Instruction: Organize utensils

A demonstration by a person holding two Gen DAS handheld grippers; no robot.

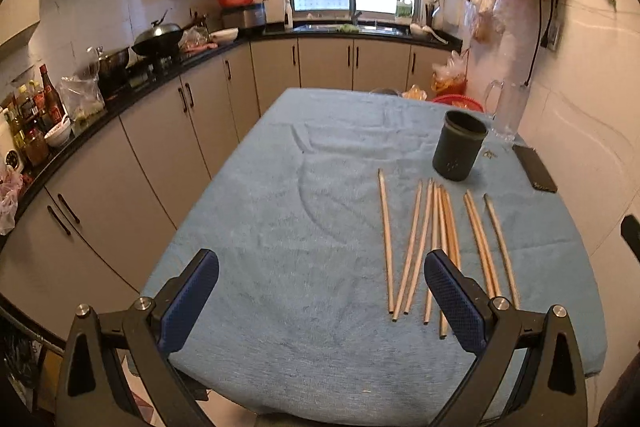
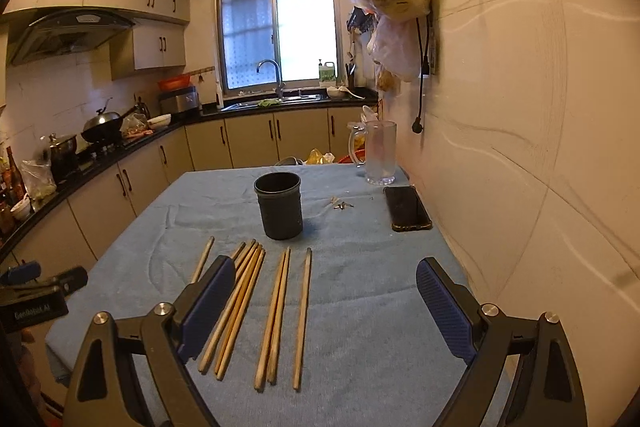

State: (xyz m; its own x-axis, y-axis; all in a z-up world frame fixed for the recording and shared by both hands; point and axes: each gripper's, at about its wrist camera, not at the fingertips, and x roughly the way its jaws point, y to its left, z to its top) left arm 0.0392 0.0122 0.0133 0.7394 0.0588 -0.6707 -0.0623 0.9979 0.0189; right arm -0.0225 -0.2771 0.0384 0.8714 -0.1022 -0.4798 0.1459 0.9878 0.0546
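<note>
Several wooden chopsticks (image 1: pixel 416 247) lie loose and roughly side by side on the blue tablecloth (image 1: pixel 280 207). They also show in the right wrist view (image 2: pixel 276 311). A dark cylindrical utensil holder (image 1: pixel 459 145) stands upright and empty just beyond their far tips; it also shows in the right wrist view (image 2: pixel 278 206). My left gripper (image 1: pixel 322 301) is open and empty, above the near table edge, left of the chopsticks. My right gripper (image 2: pixel 325 307) is open and empty, hovering over the near ends of the right-hand chopsticks.
A black phone (image 2: pixel 406 207) lies near the wall, right of the holder. A clear glass mug (image 2: pixel 378 157) stands at the table's far right corner. Small bits (image 2: pixel 341 203) lie between holder and phone. Kitchen counters (image 1: pixel 120 95) run along the left. The wall (image 2: pixel 540 187) borders the table's right side.
</note>
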